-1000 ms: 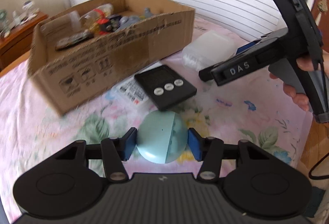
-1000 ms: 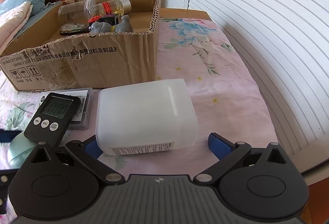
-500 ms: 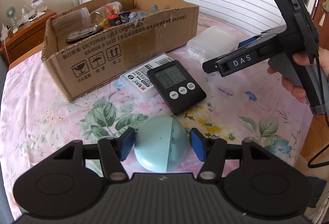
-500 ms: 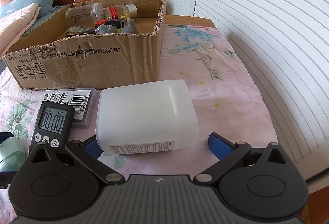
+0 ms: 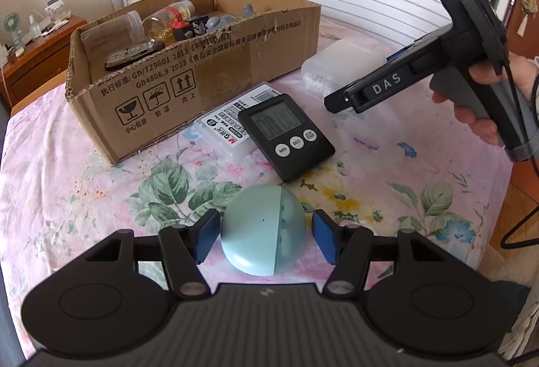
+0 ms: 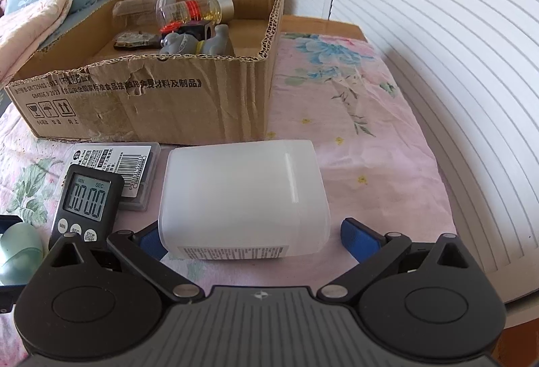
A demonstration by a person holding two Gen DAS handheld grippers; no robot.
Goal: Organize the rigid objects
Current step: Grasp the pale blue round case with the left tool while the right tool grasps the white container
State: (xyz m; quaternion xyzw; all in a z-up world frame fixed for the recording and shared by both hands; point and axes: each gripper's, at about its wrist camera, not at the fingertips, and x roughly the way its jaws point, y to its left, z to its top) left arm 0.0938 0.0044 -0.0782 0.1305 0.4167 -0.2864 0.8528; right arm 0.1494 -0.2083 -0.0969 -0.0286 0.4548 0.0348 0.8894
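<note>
A pale blue-green dome [image 5: 256, 225] rests on the floral cloth between the pads of my left gripper [image 5: 265, 225]. The jaws stand open, with a small gap on each side of the dome. My right gripper [image 6: 251, 232] is open around a white translucent box [image 6: 242, 195] that lies on the cloth. Its right pad is clear of the box and its left pad is partly hidden behind it. A black timer [image 5: 286, 138] lies partly on a clear labelled case [image 5: 225, 127]. Behind them stands an open cardboard box [image 5: 188, 77] holding bottles and small items.
A hand [image 5: 478, 127] holds the right gripper at the right of the left wrist view. White louvred doors run along the far side. The table's edge [image 6: 471, 272] is close on the right. A wooden nightstand [image 5: 37, 53] and a bed with pillows [image 6: 40, 13] lie beyond the carton.
My left jaws have opened off the dome, which now sits free between the pads. The timer has turned slightly and now shows its display. The right gripper and white box look unchanged.
</note>
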